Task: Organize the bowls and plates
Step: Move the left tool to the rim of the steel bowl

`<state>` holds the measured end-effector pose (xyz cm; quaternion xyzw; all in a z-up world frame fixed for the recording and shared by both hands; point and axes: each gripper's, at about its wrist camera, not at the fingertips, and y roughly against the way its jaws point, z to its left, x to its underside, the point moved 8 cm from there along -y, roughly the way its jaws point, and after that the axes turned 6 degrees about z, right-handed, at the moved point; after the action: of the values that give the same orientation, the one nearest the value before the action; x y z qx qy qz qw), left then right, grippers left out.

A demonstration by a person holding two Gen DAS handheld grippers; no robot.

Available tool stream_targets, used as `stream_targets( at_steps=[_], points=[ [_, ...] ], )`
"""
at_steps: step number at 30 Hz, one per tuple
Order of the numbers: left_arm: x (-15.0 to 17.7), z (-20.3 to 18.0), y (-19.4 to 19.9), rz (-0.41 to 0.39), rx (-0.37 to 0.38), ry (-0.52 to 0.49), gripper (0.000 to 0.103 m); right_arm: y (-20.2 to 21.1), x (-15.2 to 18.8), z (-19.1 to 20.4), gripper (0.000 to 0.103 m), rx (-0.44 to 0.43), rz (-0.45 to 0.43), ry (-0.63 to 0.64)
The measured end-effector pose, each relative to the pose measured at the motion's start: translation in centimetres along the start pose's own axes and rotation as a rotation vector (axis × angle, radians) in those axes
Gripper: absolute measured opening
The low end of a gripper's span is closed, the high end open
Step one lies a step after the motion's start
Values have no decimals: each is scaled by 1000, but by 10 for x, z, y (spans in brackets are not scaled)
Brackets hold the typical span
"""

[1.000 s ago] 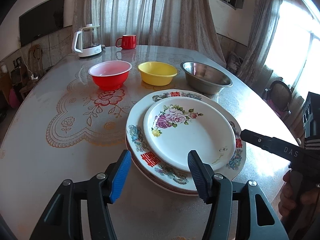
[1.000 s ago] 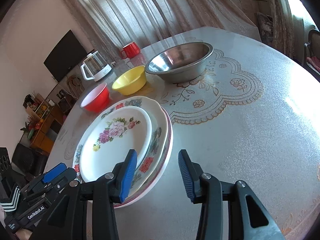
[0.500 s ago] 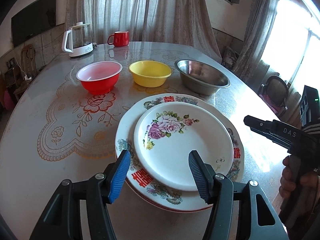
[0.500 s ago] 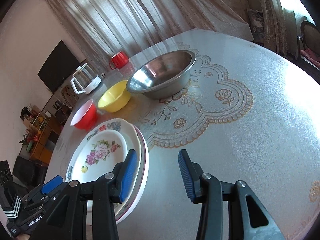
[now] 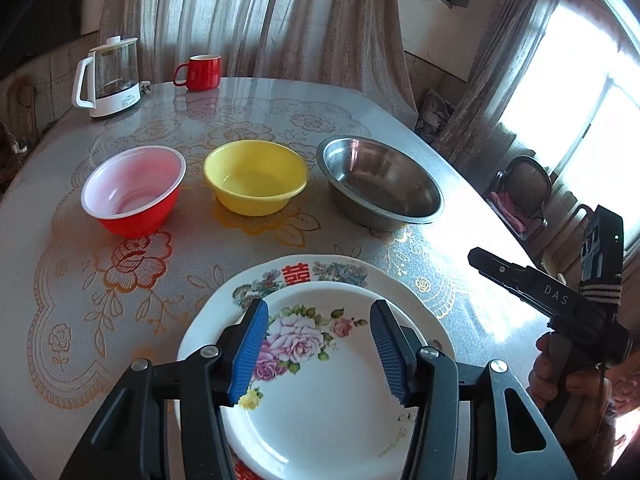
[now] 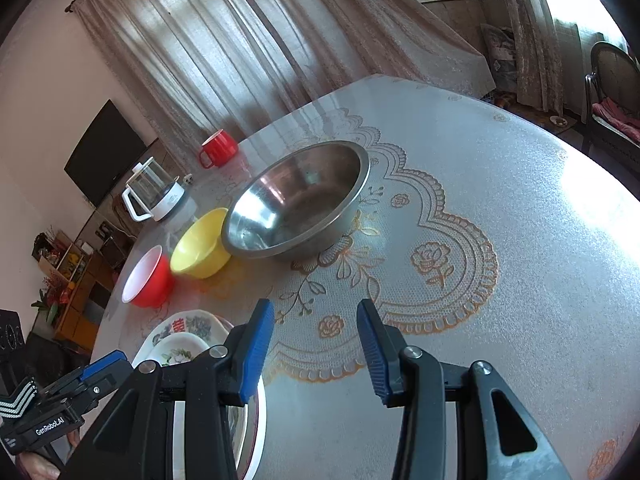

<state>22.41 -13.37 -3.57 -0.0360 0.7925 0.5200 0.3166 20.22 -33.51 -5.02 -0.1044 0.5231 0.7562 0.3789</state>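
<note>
A glass kettle (image 5: 110,80) on a white base stands at the far side of the table (image 5: 248,108), with a red mug (image 5: 201,73) a little way beside it. Beige curtains (image 5: 248,16) hang behind. A dark screen (image 6: 105,153) is mounted on the wall, and a chair (image 5: 518,192) sits near the bright window (image 5: 592,92)
</note>
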Motion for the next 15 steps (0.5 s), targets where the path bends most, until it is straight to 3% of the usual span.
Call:
stream_targets(
  at_steps=[15],
  points=[
    [-72,-16,-72,85,77,91,51,-53,-65,-23,43,72,13,-55]
  ],
)
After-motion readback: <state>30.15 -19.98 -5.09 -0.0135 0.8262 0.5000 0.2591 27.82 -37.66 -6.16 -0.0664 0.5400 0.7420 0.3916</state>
